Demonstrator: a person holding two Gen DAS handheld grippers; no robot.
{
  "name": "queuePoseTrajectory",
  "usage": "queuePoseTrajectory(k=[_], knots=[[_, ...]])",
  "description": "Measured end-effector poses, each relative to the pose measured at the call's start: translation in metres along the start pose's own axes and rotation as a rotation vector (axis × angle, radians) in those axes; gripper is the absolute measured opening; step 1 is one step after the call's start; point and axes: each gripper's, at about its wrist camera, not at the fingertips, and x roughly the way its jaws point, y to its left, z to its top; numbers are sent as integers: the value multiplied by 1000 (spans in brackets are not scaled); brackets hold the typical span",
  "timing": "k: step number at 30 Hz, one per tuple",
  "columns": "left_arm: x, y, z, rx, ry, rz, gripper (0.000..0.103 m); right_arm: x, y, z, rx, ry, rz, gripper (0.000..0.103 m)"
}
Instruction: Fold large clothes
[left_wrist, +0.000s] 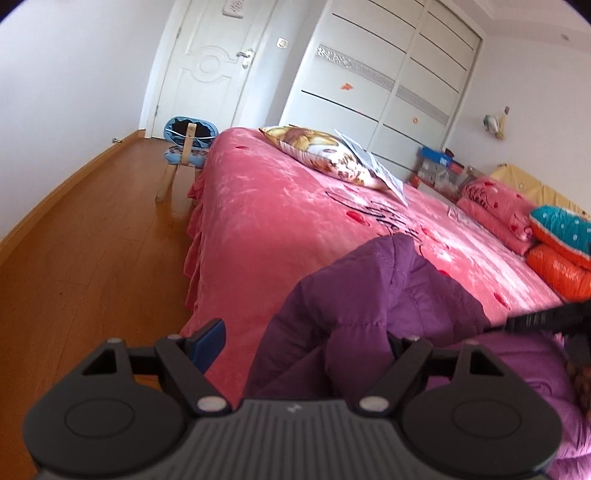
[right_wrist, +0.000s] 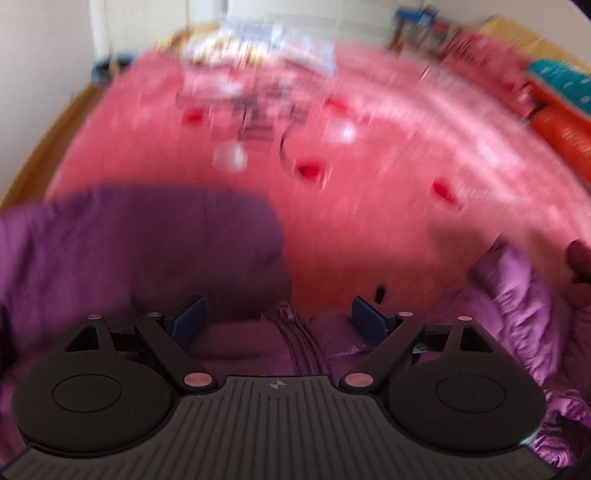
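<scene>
A purple padded jacket (left_wrist: 373, 306) lies on the pink bed (left_wrist: 280, 221). In the left wrist view my left gripper (left_wrist: 303, 339) stands wide open over the bed's near edge; its left blue pad (left_wrist: 208, 341) shows, and the right finger is hidden behind a raised fold of the jacket. In the blurred right wrist view my right gripper (right_wrist: 279, 319) is open just above the jacket (right_wrist: 147, 243), with the zipper (right_wrist: 295, 332) between its blue pads (right_wrist: 188, 319). The right gripper's black edge shows at the right of the left wrist view (left_wrist: 543, 319).
A patterned pillow (left_wrist: 317, 151) with papers on it lies at the far end of the bed. Folded pink, teal and orange bedding (left_wrist: 546, 236) is stacked at the right. A small blue chair (left_wrist: 184, 151) stands on the wooden floor (left_wrist: 85, 254) left of the bed, before a white door and wardrobe.
</scene>
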Motion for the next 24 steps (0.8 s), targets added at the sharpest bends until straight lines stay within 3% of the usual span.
queuePoseTrajectory(k=[4, 8, 11, 15, 18, 21, 24], knots=[[1, 3, 1, -36, 0, -7, 84, -19, 3, -34, -145, 96, 85, 103], [3, 3, 1, -57, 13, -34, 89, -55, 5, -91, -212, 148, 161, 103], [5, -4, 0, -35, 21, -80, 93, -78, 10, -139, -233, 149, 177, 103], [5, -15, -4, 0, 27, -121, 93, -89, 18, -178, -198, 86, 153, 103], [9, -19, -4, 10, 46, -155, 93, -89, 20, -185, -201, 71, 146, 103], [14, -22, -6, 35, 63, -156, 92, -80, 25, -171, -244, 85, 127, 103], [20, -27, -8, 89, 86, -142, 82, -79, 37, -159, -361, 91, 84, 103]])
